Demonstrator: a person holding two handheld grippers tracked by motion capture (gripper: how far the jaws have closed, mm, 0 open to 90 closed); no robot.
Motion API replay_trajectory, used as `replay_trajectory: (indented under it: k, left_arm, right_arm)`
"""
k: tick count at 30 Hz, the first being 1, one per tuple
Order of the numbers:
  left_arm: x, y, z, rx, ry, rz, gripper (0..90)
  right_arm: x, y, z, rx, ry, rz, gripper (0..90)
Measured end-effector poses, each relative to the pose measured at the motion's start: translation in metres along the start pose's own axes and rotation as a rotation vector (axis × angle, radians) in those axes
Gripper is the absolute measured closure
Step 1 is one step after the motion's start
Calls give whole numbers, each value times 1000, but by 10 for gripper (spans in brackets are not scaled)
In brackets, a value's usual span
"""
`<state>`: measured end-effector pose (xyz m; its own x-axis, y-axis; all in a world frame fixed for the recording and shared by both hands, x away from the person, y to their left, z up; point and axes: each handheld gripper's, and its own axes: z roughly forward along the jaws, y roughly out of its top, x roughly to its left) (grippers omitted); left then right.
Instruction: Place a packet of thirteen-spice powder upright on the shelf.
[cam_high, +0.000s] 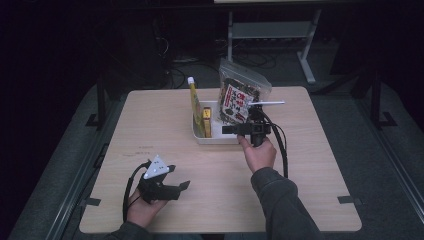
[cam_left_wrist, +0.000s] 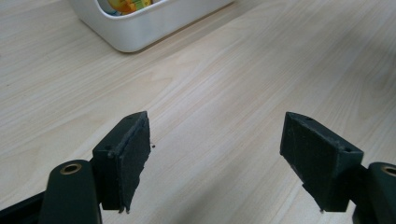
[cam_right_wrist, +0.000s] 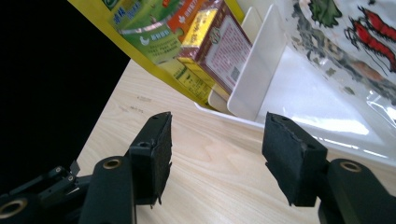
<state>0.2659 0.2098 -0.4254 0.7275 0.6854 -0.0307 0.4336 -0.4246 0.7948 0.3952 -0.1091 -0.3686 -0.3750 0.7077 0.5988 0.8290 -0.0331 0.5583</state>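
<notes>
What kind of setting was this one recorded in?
Probably a lab or workshop set up for recording, not a home: a bare wooden table in a dark room, cables on the floor behind it, and a metal-framed desk further back.

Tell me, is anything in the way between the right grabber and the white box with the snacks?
Nothing visible. The right gripper, jaws open and empty, faces the white plastic bin across bare wooden table, near the bin's white divider.

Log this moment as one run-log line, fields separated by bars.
left gripper: open, idle over table | right gripper: open, empty, beside white bin | bin: snack bag, yellow pouch, small box
</notes>
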Motion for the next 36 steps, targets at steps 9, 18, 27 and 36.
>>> replay_trajectory:
  k: [9, 18, 27, 36]
  left_arm:
    - [0, 0, 1, 2, -2, -1, 232]
    - [0, 0, 1, 2, -3, -1, 232]
    - [0, 0, 2, 7, -3, 3, 232]
    - [-1, 0, 2, 11, -5, 8, 232]
  right_arm:
    - [-11, -10, -7, 6, 17, 11, 414]
    - [-21, -19, -14, 2, 27, 27, 413]
    - [-31, -29, -22, 0, 39, 37, 413]
    - [-40, -39, -27, 9, 50, 51, 410]
